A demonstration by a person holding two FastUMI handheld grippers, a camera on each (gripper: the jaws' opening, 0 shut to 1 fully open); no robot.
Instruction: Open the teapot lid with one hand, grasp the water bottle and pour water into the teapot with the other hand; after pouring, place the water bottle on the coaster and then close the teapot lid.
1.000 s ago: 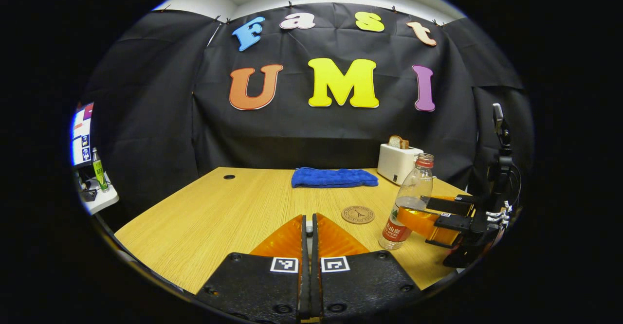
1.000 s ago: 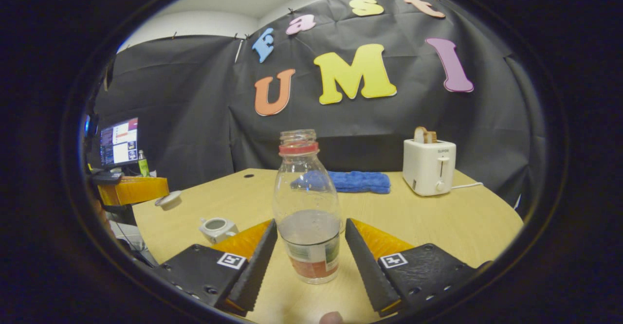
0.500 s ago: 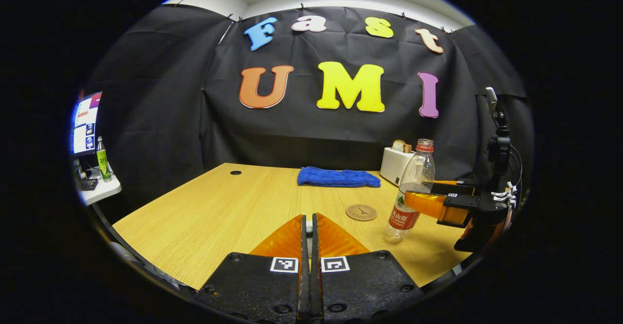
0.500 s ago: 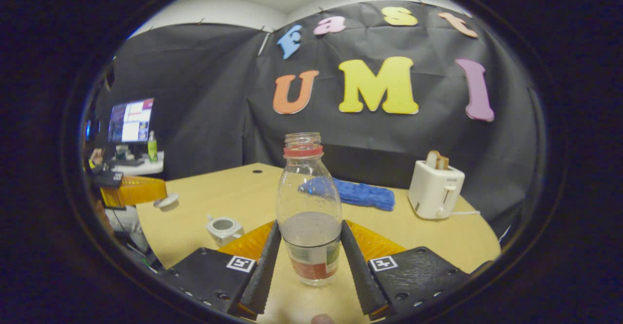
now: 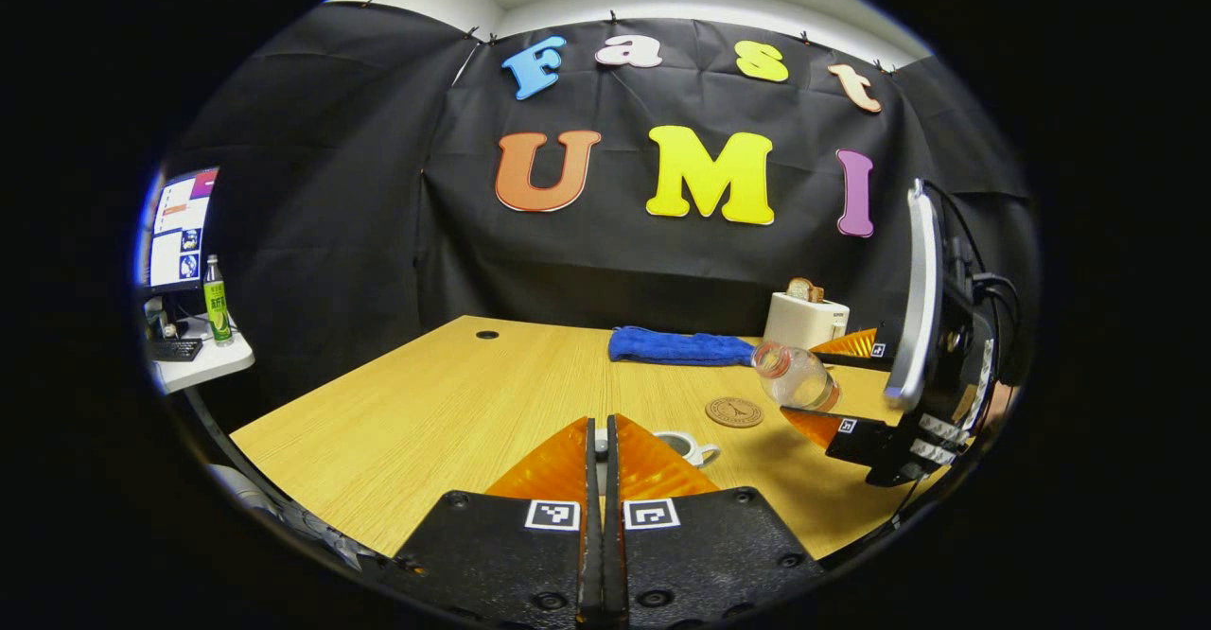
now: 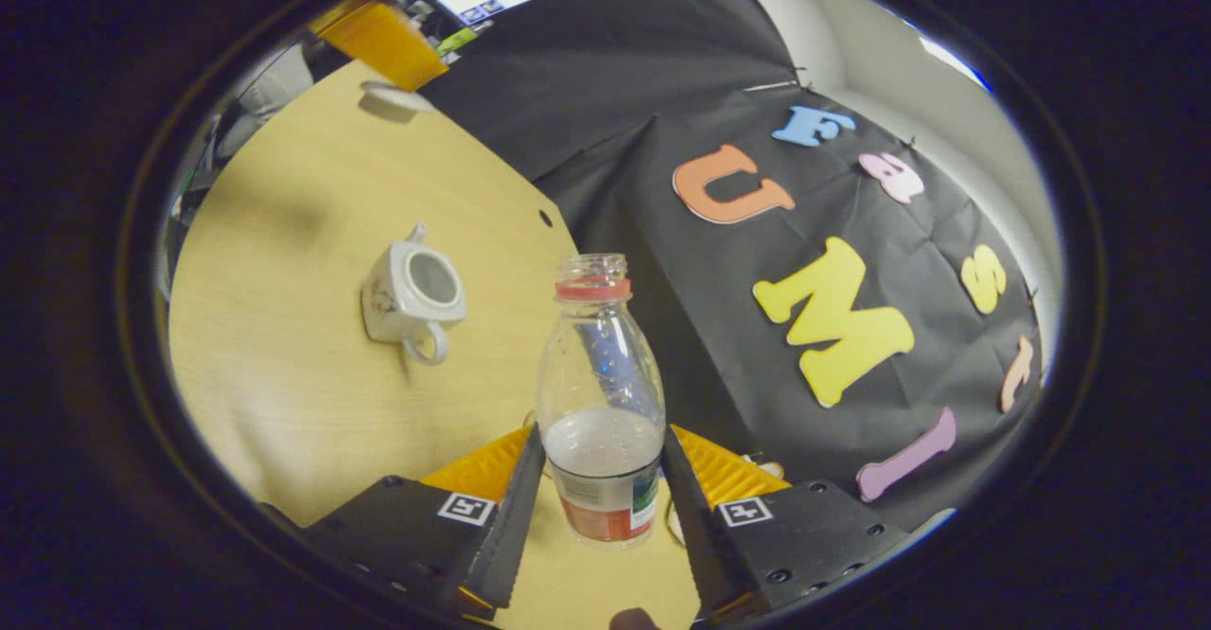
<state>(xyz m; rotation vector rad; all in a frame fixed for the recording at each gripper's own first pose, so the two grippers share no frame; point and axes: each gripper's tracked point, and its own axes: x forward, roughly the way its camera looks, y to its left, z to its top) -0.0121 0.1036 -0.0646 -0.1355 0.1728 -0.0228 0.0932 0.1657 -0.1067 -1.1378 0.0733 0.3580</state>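
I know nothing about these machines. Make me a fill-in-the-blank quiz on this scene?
1. The right gripper is shut on the clear plastic water ____.
2. The small white ceramic teapot stands with its lid ____.
3. The folded terry towel is ____ in colour.
4. The round cork coaster has ____ on it.

Missing: bottle; off; blue; nothing

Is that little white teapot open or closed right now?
Open. The right gripper view shows the teapot with its dark round mouth bare, and the lid held away at the table's far side.
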